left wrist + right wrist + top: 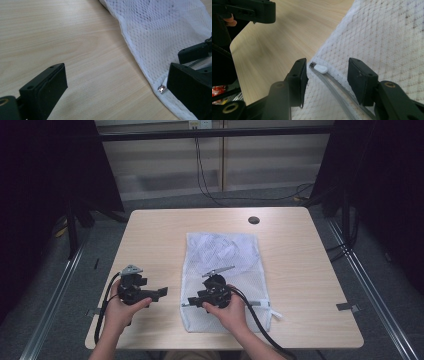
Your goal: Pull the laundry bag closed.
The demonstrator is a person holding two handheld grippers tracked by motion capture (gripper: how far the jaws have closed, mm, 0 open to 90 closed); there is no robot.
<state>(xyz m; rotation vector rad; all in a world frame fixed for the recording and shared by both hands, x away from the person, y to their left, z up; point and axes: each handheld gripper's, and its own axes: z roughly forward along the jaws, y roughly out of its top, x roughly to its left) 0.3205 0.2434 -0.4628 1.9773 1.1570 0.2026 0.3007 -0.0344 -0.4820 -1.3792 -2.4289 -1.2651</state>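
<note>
A white mesh laundry bag [225, 270] lies flat in the middle of the wooden table [300, 270], with crumpled white cloth [220, 245] inside its far half. A grey zipper [337, 92] runs along its near edge, ending in a white pull tab [321, 68] at the near left corner. My right gripper [328, 63] hangs open just over that corner, one jaw on each side of the tab. My left gripper [162, 292] is open over bare wood left of the bag, pointing at the corner [162, 88].
A dark round cable hole [253, 220] sits near the table's far edge. Grey tape tabs [347, 307] mark the side edges. Cables [210, 180] trail on the floor behind, and dark frames stand on both sides.
</note>
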